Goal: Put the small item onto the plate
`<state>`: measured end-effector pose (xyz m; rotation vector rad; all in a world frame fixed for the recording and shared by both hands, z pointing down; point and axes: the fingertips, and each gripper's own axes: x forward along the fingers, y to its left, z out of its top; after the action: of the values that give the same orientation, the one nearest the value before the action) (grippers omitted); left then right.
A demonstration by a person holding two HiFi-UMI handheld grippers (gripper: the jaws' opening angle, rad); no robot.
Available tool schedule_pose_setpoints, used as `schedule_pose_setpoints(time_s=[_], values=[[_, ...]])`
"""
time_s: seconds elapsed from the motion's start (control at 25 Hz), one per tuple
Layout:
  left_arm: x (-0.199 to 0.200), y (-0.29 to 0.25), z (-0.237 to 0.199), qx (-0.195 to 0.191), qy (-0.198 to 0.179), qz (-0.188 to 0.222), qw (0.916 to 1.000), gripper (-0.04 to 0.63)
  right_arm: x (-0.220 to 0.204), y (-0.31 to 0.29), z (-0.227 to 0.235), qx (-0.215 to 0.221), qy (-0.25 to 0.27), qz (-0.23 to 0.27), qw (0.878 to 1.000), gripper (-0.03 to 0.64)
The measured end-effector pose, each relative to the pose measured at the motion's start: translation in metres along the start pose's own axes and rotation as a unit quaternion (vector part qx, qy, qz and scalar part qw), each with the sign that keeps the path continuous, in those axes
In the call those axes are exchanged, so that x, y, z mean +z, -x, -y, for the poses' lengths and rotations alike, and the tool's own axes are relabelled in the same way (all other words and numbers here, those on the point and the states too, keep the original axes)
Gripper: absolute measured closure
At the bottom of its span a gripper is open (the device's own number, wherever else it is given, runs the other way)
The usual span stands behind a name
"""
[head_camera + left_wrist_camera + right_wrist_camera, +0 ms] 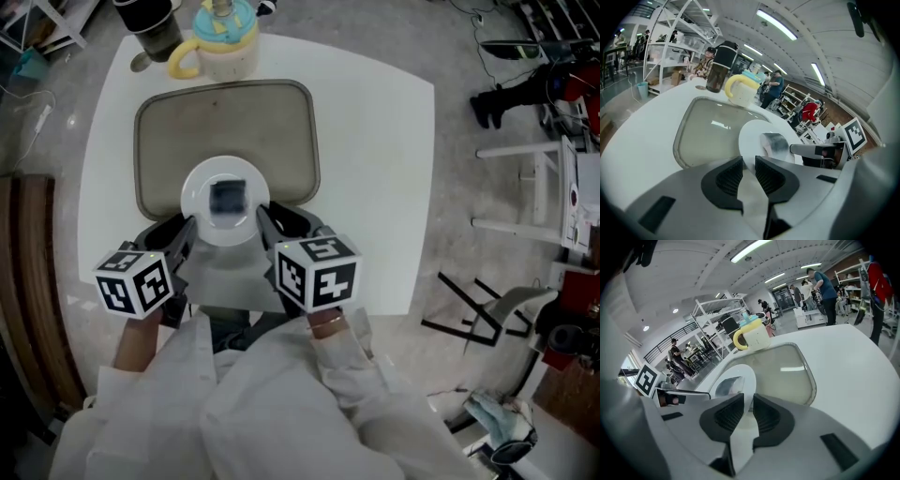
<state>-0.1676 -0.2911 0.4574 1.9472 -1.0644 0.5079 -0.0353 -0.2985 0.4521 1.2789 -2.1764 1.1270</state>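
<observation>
A round white plate carries a small silvery-grey item at its middle. The plate hangs over the near edge of a grey-brown tray. My left gripper is shut on the plate's left rim and my right gripper on its right rim. In the left gripper view the plate's white edge runs in between the dark pads of the left gripper, with the item beyond them. The right gripper view shows the same: the plate's rim is between the jaws of the right gripper, beside the item.
The tray lies on a white table. At the table's far edge stand a cream mug with a yellow handle and a dark cup. Chairs, cables and shelving stand on the floor to the right.
</observation>
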Motion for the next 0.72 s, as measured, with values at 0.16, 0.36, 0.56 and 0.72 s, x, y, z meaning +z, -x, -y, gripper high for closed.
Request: schedule_pose_setpoints(time_s=[0.16,0.36,0.56,0.72], values=[[0.015,-0.003,-0.01,-0.005,-0.01,-0.005,0.9999,0.512,0.009,-0.009,-0.004,-0.007,-0.011,0.006,1.0,0.547],[0.036,-0.013,-0.02,-0.011,-0.021,-0.008,0.9997,0.512,0.024,-0.023,-0.001,-0.014,-0.019,0.012,1.0,0.548],[0.057,-0.027,-0.03,-0.013,-0.029,-0.009,0.9995,0.512,0.039,-0.038,0.005,-0.022,-0.028,0.016,0.999,0.547],[0.069,-0.036,-0.036,-0.014,-0.03,-0.012,0.9994,0.512,0.049,-0.049,0.01,-0.029,-0.034,0.015,0.999,0.546]])
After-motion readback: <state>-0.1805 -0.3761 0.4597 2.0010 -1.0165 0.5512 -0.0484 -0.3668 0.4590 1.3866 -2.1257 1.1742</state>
